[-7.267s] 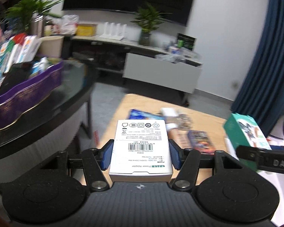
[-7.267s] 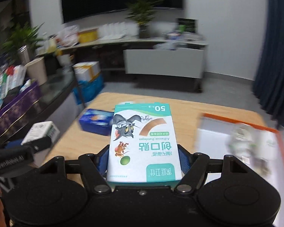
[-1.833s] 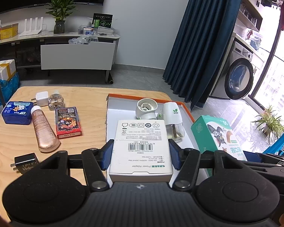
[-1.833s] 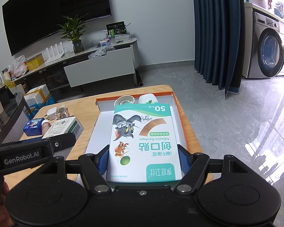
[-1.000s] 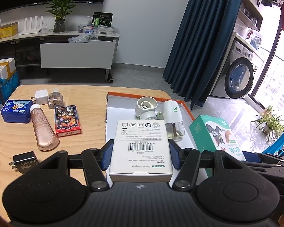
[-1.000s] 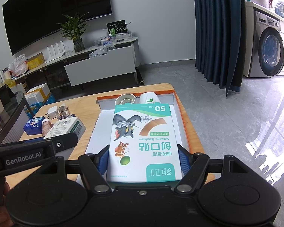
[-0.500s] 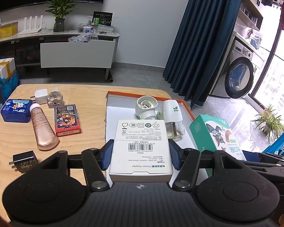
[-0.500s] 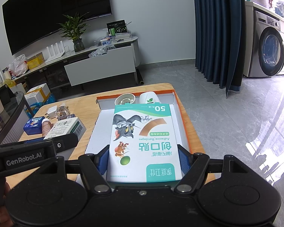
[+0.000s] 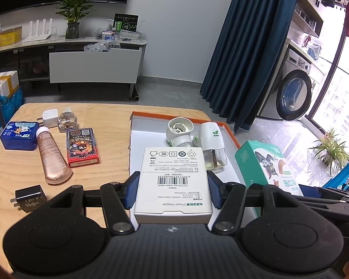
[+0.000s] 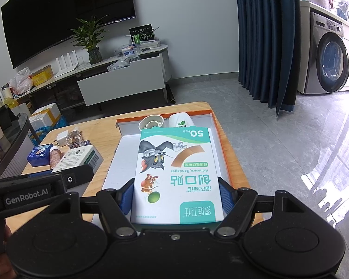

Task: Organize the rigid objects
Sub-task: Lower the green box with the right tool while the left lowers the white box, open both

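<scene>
My left gripper [image 9: 173,189] is shut on a white power adapter box [image 9: 173,179] and holds it over the near part of a white tray with an orange rim [image 9: 137,153]. My right gripper [image 10: 176,193] is shut on a green and white adhesive bandage box [image 10: 174,174], also above the tray [image 10: 118,160]. Two white plug-in vaporizers [image 9: 179,132] [image 9: 213,139] lie at the tray's far end. In the right wrist view the adapter box [image 10: 79,158] shows at left; in the left wrist view the bandage box [image 9: 265,165] shows at right.
On the wooden table [image 9: 100,116] left of the tray lie a blue box [image 9: 19,136], a rose-gold tube [image 9: 51,155], a card deck [image 9: 82,144], a white plug [image 9: 50,116], a clear bottle [image 9: 67,122] and a black charger [image 9: 30,197].
Long ago both grippers faced the dark side table and TV; they have swung to the tray. In the last second both have crept slightly forward over it, boxes still held.
</scene>
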A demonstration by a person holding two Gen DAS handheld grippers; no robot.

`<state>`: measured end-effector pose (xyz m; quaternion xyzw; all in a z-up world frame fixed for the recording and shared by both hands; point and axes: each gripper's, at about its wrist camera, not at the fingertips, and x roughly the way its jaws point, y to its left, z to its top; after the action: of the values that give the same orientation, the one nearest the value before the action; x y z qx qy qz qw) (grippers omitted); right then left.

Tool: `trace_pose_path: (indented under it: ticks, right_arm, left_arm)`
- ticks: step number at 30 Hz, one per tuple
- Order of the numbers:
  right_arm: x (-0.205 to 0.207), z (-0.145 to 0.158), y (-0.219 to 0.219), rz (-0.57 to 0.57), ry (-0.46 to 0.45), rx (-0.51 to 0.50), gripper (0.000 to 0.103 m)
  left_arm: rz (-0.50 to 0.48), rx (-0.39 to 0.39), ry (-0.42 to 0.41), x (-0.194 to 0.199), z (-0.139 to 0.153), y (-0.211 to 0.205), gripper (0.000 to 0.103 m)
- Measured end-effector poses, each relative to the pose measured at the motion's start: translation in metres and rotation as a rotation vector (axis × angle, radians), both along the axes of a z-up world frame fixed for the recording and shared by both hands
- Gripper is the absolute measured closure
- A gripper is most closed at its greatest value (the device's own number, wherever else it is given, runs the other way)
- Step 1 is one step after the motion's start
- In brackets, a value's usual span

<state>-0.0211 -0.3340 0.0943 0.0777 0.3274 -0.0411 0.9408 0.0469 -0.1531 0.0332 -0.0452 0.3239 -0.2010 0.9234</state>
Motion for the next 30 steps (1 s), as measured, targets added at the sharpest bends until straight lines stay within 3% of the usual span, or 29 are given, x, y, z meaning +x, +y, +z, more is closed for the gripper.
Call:
trace_pose_path:
  ticks: [9, 10, 11, 22, 30]
  right_arm:
    - [0.001, -0.001, -0.01, -0.005, -0.001, 0.002, 0.02]
    - [0.002, -0.001, -0.011, -0.004, -0.001, 0.003, 0.036]
    - [0.002, -0.001, -0.011, -0.003, 0.005, 0.006, 0.04]
    - [0.002, -0.002, -0.017, -0.027, 0.02, 0.014, 0.041]
    - [0.002, -0.001, -0.023, -0.045, 0.014, 0.022, 0.041]
  left_arm:
    - [-0.006, 0.002, 0.002, 0.0, 0.001, -0.002, 0.043]
    - [-0.007, 0.003, 0.001, 0.0, 0.001, -0.002, 0.043]
    - [-0.007, 0.003, 0.001, 0.0, 0.001, -0.002, 0.043]
    - [-0.013, 0.018, 0.017, 0.002, -0.002, -0.005, 0.044]
    - [-0.061, 0.034, 0.075, -0.004, -0.016, -0.013, 0.043]
